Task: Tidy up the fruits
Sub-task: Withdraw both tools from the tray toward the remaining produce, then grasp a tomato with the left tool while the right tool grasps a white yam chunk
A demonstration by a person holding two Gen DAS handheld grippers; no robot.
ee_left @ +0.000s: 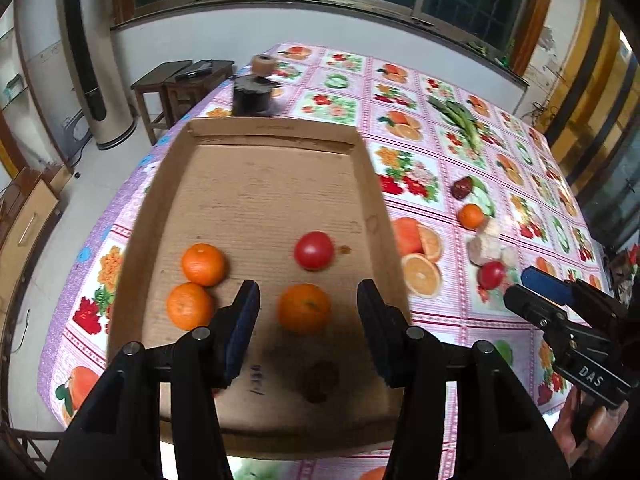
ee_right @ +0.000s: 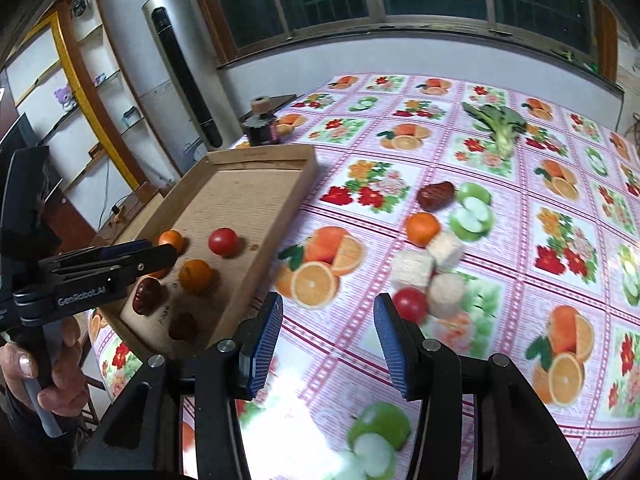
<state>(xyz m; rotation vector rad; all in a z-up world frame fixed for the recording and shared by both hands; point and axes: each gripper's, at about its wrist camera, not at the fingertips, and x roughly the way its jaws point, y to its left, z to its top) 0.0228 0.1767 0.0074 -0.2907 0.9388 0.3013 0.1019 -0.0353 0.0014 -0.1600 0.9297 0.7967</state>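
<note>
Left tool (ee_left: 308, 312) (empty) hovers inside box (ee_left: 376, 184) walls.

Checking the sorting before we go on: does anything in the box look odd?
The cardboard box holds three oranges, a tomato and two dark red fruits. A small orange stain marks the floor beside the tomato.

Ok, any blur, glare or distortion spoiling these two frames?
Left wrist view: fisheye bends the window frame; the dark fruit in the box is smeared. Right wrist view: white glare on the tablecloth between the fingers; the corn pieces are blurred.
</note>
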